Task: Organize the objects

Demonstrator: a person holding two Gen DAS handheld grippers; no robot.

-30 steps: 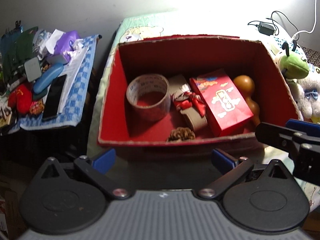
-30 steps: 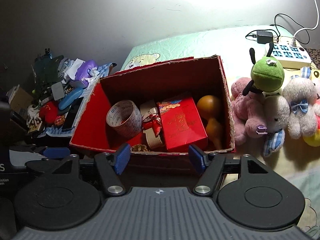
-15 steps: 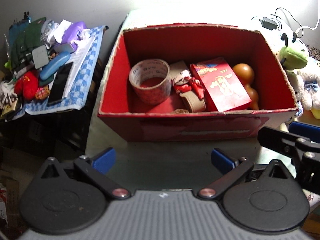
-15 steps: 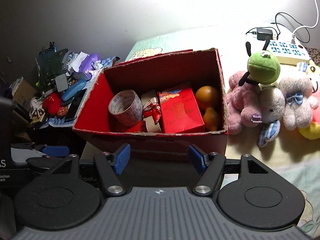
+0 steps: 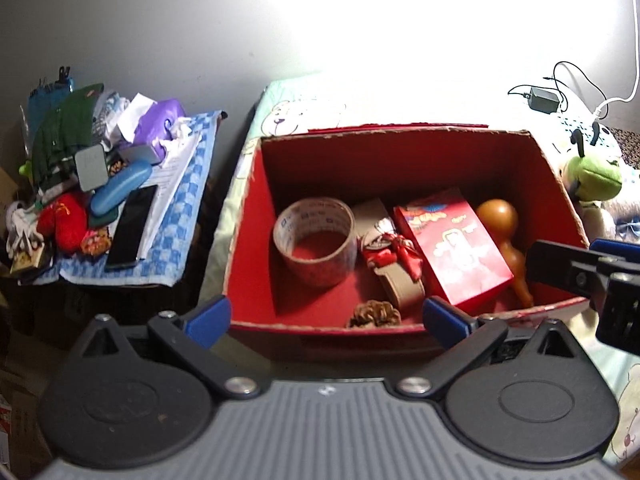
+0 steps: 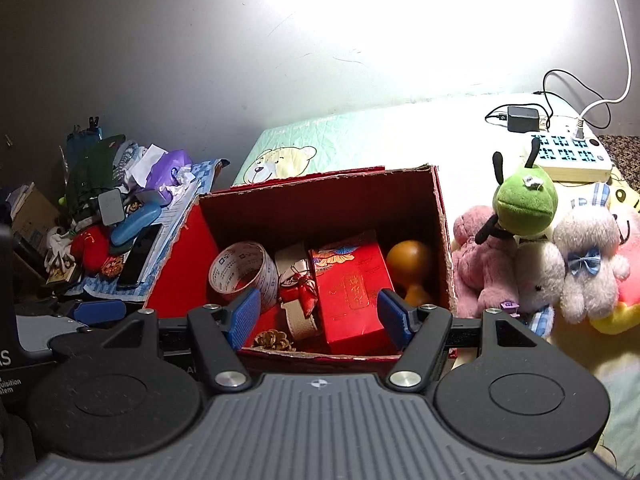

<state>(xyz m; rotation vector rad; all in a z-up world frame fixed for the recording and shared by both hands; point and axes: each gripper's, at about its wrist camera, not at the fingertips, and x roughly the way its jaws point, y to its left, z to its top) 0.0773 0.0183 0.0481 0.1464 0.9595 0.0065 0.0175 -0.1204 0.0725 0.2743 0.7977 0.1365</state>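
A red cardboard box (image 5: 248, 240) (image 6: 442, 220) stands open on the bed. Inside lie a tape roll (image 5: 315, 240) (image 6: 242, 276), a beige strap with a red bow (image 5: 394, 264) (image 6: 298, 292), a red packet (image 5: 452, 252) (image 6: 352, 292), an orange gourd (image 5: 502, 232) (image 6: 410, 264) and a pine cone (image 5: 374, 314) (image 6: 274, 340). My left gripper (image 5: 326, 316) is open and empty, just before the box's near wall. My right gripper (image 6: 318, 312) is open and empty, above the near wall. The right gripper's finger shows at the right edge of the left wrist view (image 5: 576, 272).
Plush toys (image 6: 524, 208) (image 5: 592, 178) lie right of the box. A power strip (image 6: 568, 156) with cables sits behind them. A cluttered side table with a blue checked cloth (image 5: 176, 208) (image 6: 100, 284), phone and glasses case stands left. A wall is behind.
Both grippers pulled back from the box half a second ago, then moved forward and up again, looking down into it. The box contents have not moved.
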